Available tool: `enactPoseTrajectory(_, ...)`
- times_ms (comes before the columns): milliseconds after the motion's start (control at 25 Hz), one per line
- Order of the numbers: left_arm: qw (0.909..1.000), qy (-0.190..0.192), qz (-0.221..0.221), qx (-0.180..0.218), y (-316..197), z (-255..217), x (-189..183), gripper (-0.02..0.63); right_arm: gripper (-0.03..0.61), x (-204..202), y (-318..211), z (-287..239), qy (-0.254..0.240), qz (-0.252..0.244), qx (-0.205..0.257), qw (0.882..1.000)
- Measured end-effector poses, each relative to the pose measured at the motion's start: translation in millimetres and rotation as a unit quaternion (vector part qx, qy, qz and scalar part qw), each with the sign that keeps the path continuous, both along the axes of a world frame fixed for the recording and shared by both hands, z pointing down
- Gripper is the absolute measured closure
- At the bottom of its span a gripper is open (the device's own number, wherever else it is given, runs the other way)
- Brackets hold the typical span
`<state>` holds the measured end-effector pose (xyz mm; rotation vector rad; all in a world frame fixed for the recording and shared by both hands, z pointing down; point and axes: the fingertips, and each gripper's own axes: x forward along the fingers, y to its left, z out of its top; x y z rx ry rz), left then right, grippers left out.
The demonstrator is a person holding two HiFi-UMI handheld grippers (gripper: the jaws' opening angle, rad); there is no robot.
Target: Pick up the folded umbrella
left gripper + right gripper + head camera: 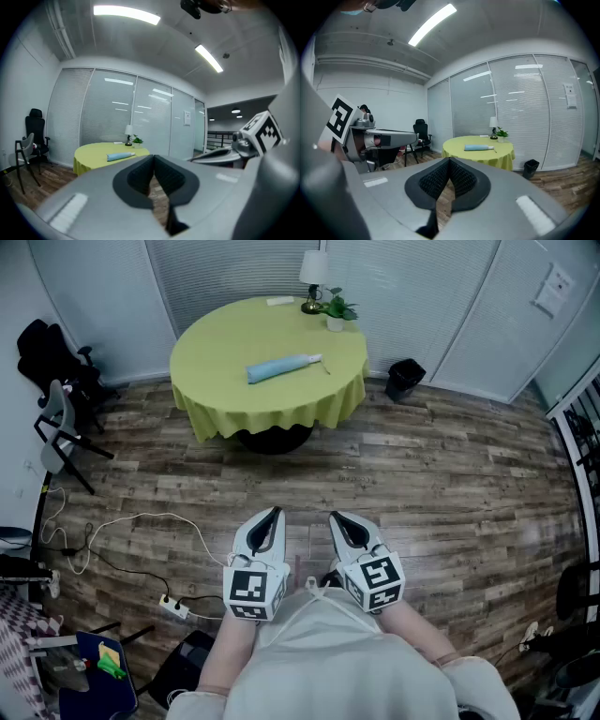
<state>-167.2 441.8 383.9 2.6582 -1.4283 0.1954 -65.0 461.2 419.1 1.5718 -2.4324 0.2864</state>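
Head view: the folded umbrella [281,367], a pale blue roll, lies near the middle of a round table [211,357] with a yellow-green cloth, its pale handle end pointing to about 2 o'clock. A lamp [314,277] and a small plant [337,307] stand at the table's 1 o'clock edge. The left gripper [274,514] and right gripper [336,517] sit low in the picture, side by side, both aimed at 12 o'clock toward the table and well apart from it.

Left gripper view: the jaws are pressed together with nothing between them. The umbrella shows far off at about 11 o'clock above the jaw tips.

Right gripper view: these jaws also meet at their tips and hold nothing. The umbrella lies at about 1 o'clock, far beyond them.

Handling, as a judgement: the umbrella looks light, with a stiff core under a soft fabric sleeve that may slide or squash a little. A grip across the roll near its middle should balance it; the firmer handle end is a second choice. The cloth beneath could drag or bunch.
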Motion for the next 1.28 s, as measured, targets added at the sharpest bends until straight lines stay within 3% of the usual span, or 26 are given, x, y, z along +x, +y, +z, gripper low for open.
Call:
enactPoseTrajectory(720,0.9999,0.003,-0.011,-0.012,-19.6,8.0,-3.0,0.607,0.58,1.7,-22.1,11.6,-0.009,0.004,-0.014,1.0)
enactPoseTrajectory(1000,0.9991,-0.003,-0.034,-0.024,-66.2,19.9,5.2,0.607,0.58,24.3,-72.0,24.1,-0.021,-0.001,-0.025,0.999)
enactPoseTrajectory(1280,0.9975,-0.018,-0.06,-0.035,-139.6,29.0,47.7,0.607,0.58,65.9,-154.5,32.2,-0.026,-0.036,-0.036,0.998)
